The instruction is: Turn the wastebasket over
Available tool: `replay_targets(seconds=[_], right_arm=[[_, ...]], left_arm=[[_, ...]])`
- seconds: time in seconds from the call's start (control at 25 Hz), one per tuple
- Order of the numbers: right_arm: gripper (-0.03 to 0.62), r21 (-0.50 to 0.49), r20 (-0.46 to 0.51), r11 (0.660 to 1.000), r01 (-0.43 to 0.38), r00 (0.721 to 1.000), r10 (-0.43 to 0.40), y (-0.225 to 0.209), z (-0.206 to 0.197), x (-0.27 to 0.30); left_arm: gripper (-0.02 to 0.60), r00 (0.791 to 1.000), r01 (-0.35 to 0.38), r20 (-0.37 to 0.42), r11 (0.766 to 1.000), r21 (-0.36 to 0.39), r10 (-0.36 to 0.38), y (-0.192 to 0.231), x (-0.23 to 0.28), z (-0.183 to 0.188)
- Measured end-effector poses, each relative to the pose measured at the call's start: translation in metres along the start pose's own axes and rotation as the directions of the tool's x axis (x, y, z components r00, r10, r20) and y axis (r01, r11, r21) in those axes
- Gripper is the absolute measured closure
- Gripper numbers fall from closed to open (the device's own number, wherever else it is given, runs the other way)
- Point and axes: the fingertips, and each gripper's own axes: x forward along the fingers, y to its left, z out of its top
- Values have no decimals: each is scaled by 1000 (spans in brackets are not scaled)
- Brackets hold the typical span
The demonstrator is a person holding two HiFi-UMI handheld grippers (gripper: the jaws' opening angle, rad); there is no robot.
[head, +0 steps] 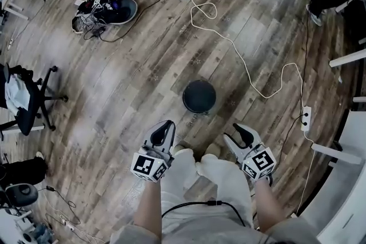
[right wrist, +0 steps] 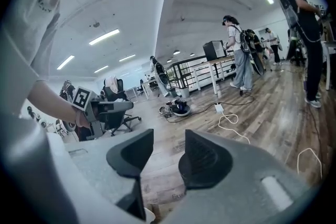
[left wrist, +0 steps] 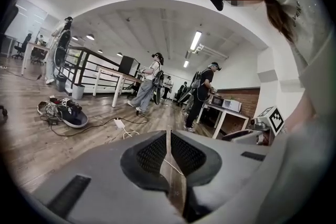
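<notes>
Hovering in approach short of the dark wastebasket (head: 199, 96) on the floor at frame centre, carrying left gripper (head: 166, 126) jaws closed, right gripper (head: 242, 132) jaws apart, both empty; next likely requiring a rim grasp.

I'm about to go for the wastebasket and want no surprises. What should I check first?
1. Wastebasket in view on the floor, ahead of both grippers: ok.
2. Left gripper open for a grab: not ok, jaws shut, empty.
3. Right gripper open: ok, nothing between the jaws.
4. White cable apart from the wastebasket: ok.
5. Which way up the wastebasket stands: cannot tell.
</notes>
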Motion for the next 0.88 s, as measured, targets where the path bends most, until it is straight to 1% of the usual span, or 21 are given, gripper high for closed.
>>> replay_targets(seconds=[0.08, 0.2, 0.36, 0.56, 0.64, 0.68, 0.72, 0.84, 0.88], right_arm=[[412, -17, 0, 1000, 4, 1000, -4, -16, -22, 22], [404, -41, 3, 999, 10, 1000, -10, -39, -62, 53], [390, -20, 6, 999, 40, 999, -40, -79, -125, 99], [370, 5, -26, 998, 69, 997, -69, -133, -203, 158], [363, 39, -30, 997, 74, 997, -73, -151, -228, 181], [361, 68, -25, 995, 79, 997, -78, -160, -237, 191], [358, 103, -15, 991, 86, 996, -85, -169, -245, 200], [356, 206, 17, 974, 96, 995, -101, -190, -261, 220], [356, 236, 21, 967, 93, 995, -101, -194, -266, 224]], left_arm=[[558, 1000, 18, 11, 1000, 18, -18, 15, 14, -21], [558, 999, 26, 29, 999, 31, -27, 39, 32, -59], [558, 998, 29, 54, 999, 19, -30, 74, 62, -125], [558, 1000, 4, 23, 1000, 14, -4, 120, 106, -221], [556, 1000, -1, 0, 1000, 7, 1, 138, 124, -253], [549, 1000, -2, -9, 1000, -4, 2, 147, 133, -266], [526, 1000, -1, -15, 1000, -21, 1, 154, 140, -276], [432, 999, 6, -37, 996, -92, -9, 175, 159, -301], [410, 999, 11, -51, 993, -119, -18, 180, 164, -309]])
